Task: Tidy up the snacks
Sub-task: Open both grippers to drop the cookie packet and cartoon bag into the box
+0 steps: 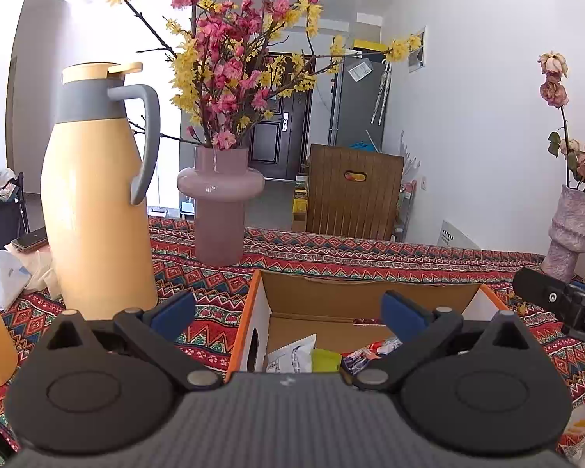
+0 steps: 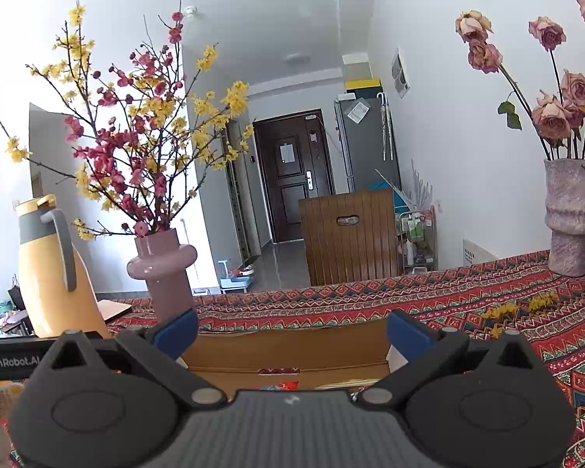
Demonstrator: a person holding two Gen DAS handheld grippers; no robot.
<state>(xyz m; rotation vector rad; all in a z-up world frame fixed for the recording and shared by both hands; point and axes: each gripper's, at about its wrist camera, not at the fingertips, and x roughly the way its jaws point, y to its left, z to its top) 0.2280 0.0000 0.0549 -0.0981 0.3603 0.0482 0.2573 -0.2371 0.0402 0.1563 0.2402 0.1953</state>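
- The left gripper point(image 1: 288, 312) has its blue-padded jaws spread wide with nothing between them; the right gripper point(image 2: 292, 333) is likewise released and empty.
- The cardboard box point(image 1: 370, 296) sits on the table just ahead of and below both grippers, its open top facing up and its long axis running left to right across both views.
- Snack packets point(image 1: 292, 355) lie loose on the box floor at its near end: a white crinkled wrapper, a yellow-green one, and glossy red and printed ones further right.
- In the left wrist view the box's near left corner lies straight ahead; the right gripper's body shows at that view's right edge, by the box's right end, so neither hand looks clearly nearer.
- The box is plain brown board inside, white with orange trim outside, stiff and flat-walled.
- The tablecloth point(image 1: 370, 257) is woven with red zigzag patterning.
- Left of the box stand a smooth yellow jug point(image 1: 97, 210) with a grey handle and a glossy pink vase point(image 1: 220, 206).
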